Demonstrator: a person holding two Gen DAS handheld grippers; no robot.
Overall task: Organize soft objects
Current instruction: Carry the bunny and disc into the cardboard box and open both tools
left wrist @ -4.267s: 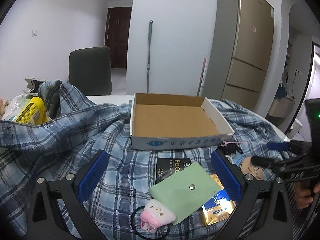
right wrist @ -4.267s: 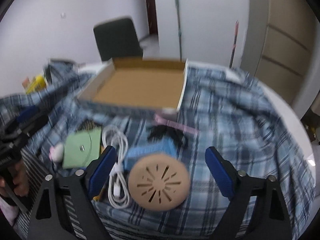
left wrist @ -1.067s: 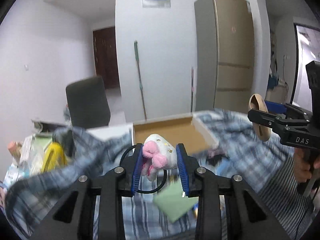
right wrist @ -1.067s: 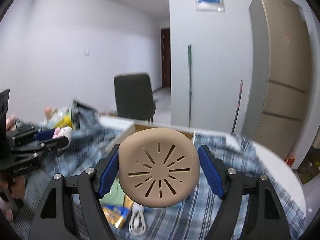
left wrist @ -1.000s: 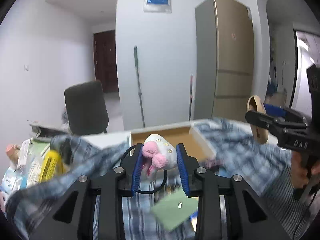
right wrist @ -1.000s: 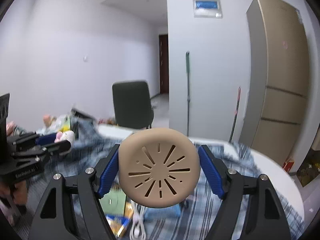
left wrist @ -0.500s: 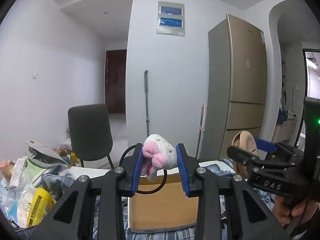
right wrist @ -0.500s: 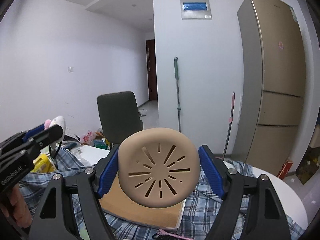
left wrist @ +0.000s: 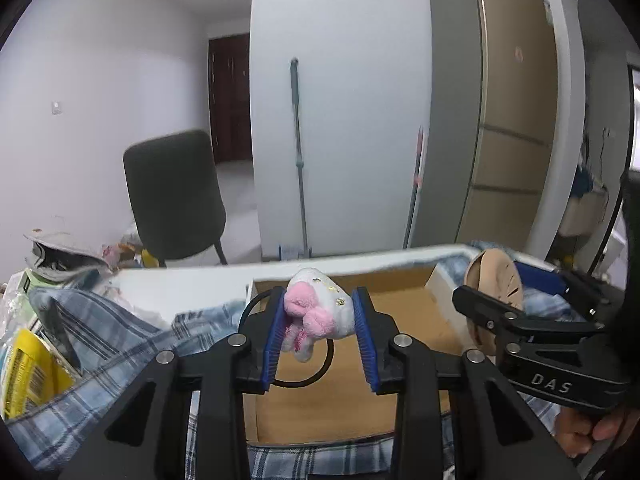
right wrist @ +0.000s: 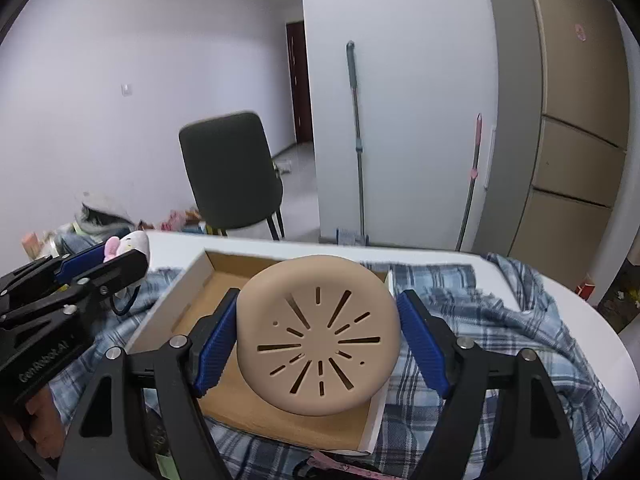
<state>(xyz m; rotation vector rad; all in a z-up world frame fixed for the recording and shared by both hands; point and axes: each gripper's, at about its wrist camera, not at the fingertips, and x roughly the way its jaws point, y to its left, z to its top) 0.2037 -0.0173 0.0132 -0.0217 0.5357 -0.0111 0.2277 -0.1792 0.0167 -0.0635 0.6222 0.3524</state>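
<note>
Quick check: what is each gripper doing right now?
Left gripper: shut on the plush hair tie.
Right gripper: shut on the tan round pad.

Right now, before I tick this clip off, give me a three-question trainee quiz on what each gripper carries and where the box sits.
1. What sits between the left gripper fingers?
2. True or false: the right gripper is shut on the round tan slotted pad.
3. The open cardboard box rests on: A) blue plaid cloth B) dark chair

Key: 1. the pink-and-white plush hair tie; 2. true; 3. A
</note>
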